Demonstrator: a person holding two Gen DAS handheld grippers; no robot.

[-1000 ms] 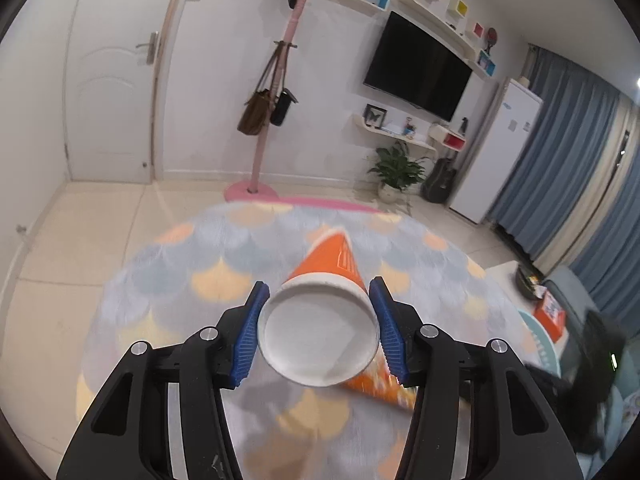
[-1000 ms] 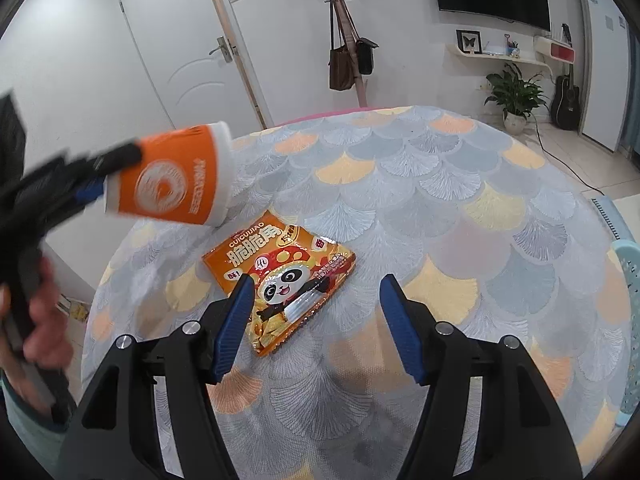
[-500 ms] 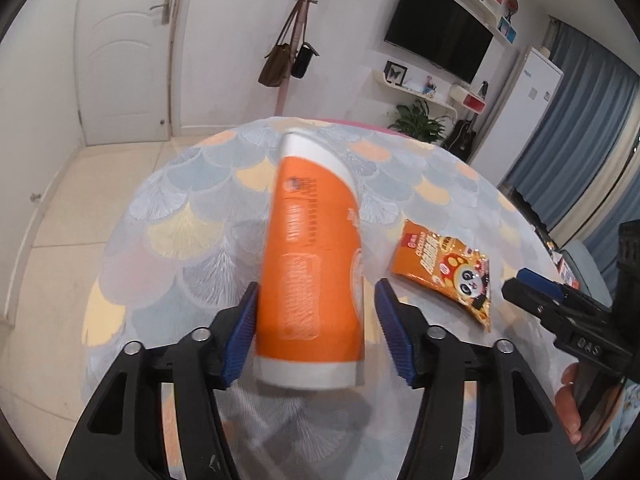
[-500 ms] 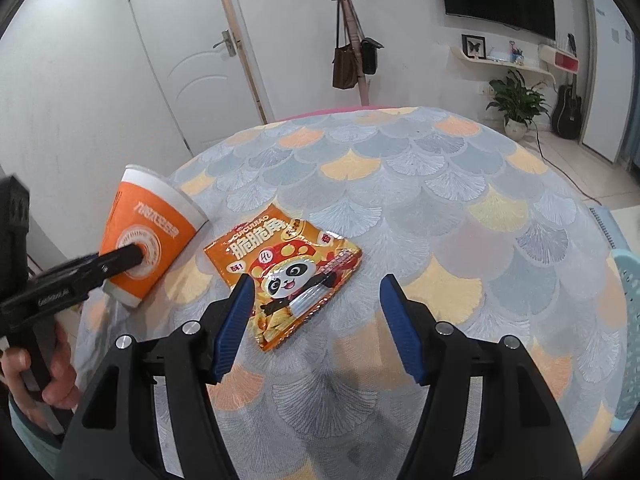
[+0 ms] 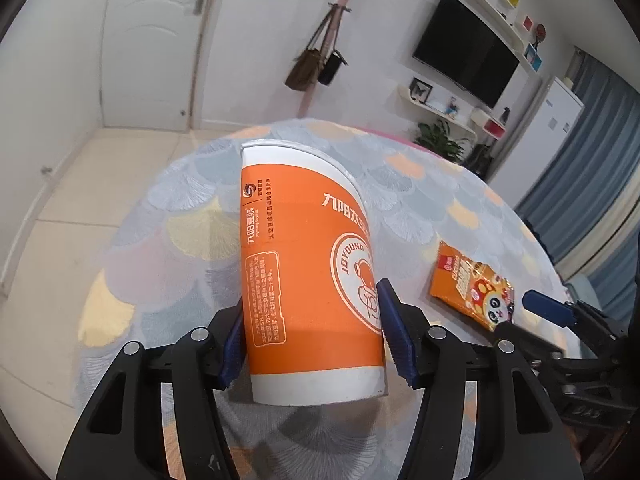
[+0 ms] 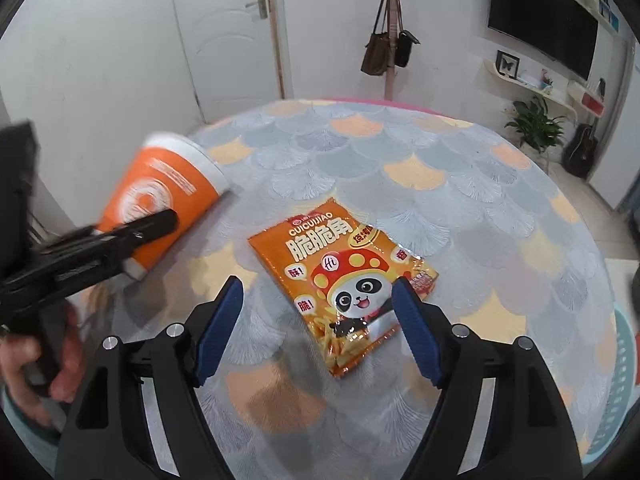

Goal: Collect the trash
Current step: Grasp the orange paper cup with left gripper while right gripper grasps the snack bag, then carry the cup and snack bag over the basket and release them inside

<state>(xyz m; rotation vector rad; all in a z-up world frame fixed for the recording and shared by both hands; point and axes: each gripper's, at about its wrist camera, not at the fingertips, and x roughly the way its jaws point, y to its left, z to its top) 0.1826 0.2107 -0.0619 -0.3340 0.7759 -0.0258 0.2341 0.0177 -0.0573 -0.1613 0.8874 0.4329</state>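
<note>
Left wrist view: the left gripper (image 5: 312, 332) clamps its ribbed blue pads on a tapered orange-and-white paper cup (image 5: 304, 280), tilted, its white base low over the round scale-patterned tablecloth (image 5: 180, 240). Right of the cup, flat on the cloth, lies a glossy orange snack packet with a panda (image 6: 344, 280). The right gripper (image 6: 318, 328) hovers over the packet, jaws just widened, gripping nothing.

An orange paper cup (image 5: 308, 280) with white bands at rim and base and white print stands tilted on the worktop (image 6: 460, 184), rim away. Near it, apart, an orange snack packet (image 6: 344, 284) with a cartoon panda lies flat, face up.
</note>
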